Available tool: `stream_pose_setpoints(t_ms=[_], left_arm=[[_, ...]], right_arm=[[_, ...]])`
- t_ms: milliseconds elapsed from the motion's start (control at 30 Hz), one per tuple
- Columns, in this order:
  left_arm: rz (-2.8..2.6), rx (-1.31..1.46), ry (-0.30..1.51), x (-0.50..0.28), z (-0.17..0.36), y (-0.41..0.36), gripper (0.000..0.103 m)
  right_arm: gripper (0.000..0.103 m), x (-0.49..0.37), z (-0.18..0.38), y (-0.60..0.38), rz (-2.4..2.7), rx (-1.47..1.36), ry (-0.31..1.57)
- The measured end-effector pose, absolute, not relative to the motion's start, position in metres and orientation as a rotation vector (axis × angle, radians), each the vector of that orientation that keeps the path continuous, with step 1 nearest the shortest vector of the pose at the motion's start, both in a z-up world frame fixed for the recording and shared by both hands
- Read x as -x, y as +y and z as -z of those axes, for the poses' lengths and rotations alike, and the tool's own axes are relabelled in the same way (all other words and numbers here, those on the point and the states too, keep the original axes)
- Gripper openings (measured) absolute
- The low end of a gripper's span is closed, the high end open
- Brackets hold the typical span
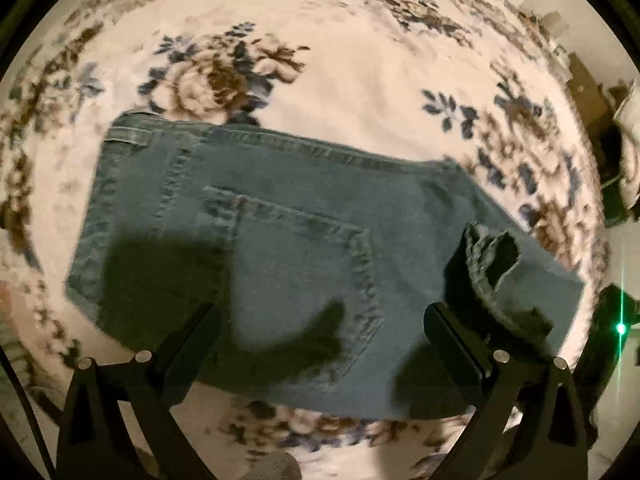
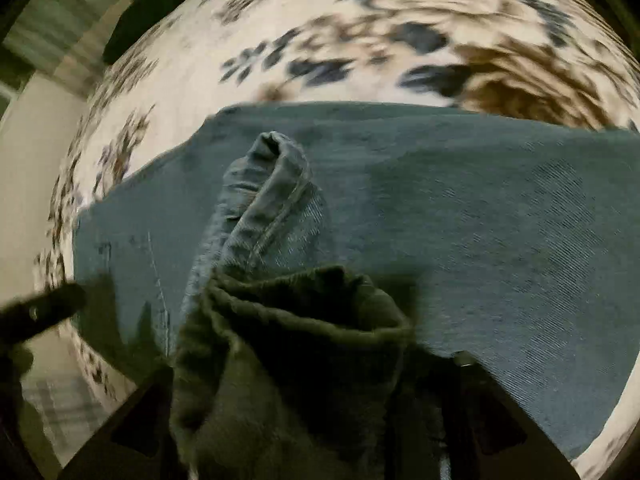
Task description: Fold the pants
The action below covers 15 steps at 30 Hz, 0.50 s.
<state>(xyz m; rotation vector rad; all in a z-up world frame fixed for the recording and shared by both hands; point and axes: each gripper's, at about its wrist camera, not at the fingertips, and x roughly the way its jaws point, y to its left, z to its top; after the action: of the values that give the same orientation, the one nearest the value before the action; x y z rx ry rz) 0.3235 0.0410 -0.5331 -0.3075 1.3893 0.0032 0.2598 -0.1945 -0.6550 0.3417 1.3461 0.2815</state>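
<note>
Left wrist view: blue-grey denim pants [image 1: 280, 216] lie folded leg-on-leg on the cream floral bedspread [image 1: 340, 80], with a hem end being carried over them

Right wrist view shows the right gripper [image 2: 304, 392] with a bunched, stitched denim hem [image 2: 280, 288] rising between its fingers, so its jaws look clamped on that hem, though the fingertips are buried in cloth. The left gripper [image 1: 320, 320] hovers over the back pocket [image 1: 296, 248] with jaws wide apart; the lifted hem hangs just beside its right finger. As I judge it, the lengthwise fold is done and the leg ends are being brought toward the waistband [image 1: 132, 132]; next calls for laying the hem flat near it, edges squared. Dark furniture [image 1: 592, 120] stands off the bed's far side, well apart; nothing lies on the pants to block the fold
</note>
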Motion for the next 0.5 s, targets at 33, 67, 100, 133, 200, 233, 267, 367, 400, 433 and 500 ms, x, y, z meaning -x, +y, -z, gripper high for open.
stream_pose_setpoints(t_ms=[33, 67, 100, 133, 200, 233, 267, 367, 400, 433, 500], left_arm=[[0.014, 0.332, 1.391, -0.324, 0.532, 0.043, 0.103], [0.044, 0.382, 1.400, -0.329, 0.535, 0.039, 0.103], [0.070, 0.421, 1.407, -0.332, 0.538, 0.035, 0.103], [0.101, 0.461, 1.419, -0.335, 0.541, 0.030, 0.103], [0.169, 0.514, 1.457, -0.341, 0.551, 0.016, 0.103], [0.199, 0.521, 1.475, -0.345, 0.557, 0.007, 0.103], [0.214, 0.506, 1.488, -0.349, 0.563, -0.004, 0.103], [0.266, 0.429, 1.495, -0.359, 0.576, -0.038, 0.103], [0.281, 0.405, 1.488, -0.361, 0.577, -0.045, 0.103], [0.291, 0.362, 1.476, -0.363, 0.578, -0.054, 0.097], [0.288, 0.247, 1.424, -0.367, 0.577, -0.074, 0.050]], right_arm=[[0.096, -0.260, 0.651, -0.198, -0.323, -0.382, 1.364], [0.100, -0.258, 0.639, -0.205, -0.353, -0.423, 1.359], [0.100, -0.253, 0.629, -0.211, -0.380, -0.451, 1.352], [0.100, -0.247, 0.618, -0.218, -0.401, -0.474, 1.347], [0.100, -0.233, 0.604, -0.240, -0.380, -0.517, 1.340], [0.100, -0.229, 0.599, -0.254, -0.352, -0.546, 1.342], [0.100, -0.227, 0.596, -0.273, -0.303, -0.571, 1.358], [0.100, -0.215, 0.604, -0.320, -0.153, -0.599, 1.384], [0.100, -0.211, 0.608, -0.334, -0.101, -0.607, 1.394], [0.100, -0.206, 0.614, -0.352, -0.032, -0.631, 1.404], [0.100, -0.202, 0.623, -0.375, 0.041, -0.683, 1.396]])
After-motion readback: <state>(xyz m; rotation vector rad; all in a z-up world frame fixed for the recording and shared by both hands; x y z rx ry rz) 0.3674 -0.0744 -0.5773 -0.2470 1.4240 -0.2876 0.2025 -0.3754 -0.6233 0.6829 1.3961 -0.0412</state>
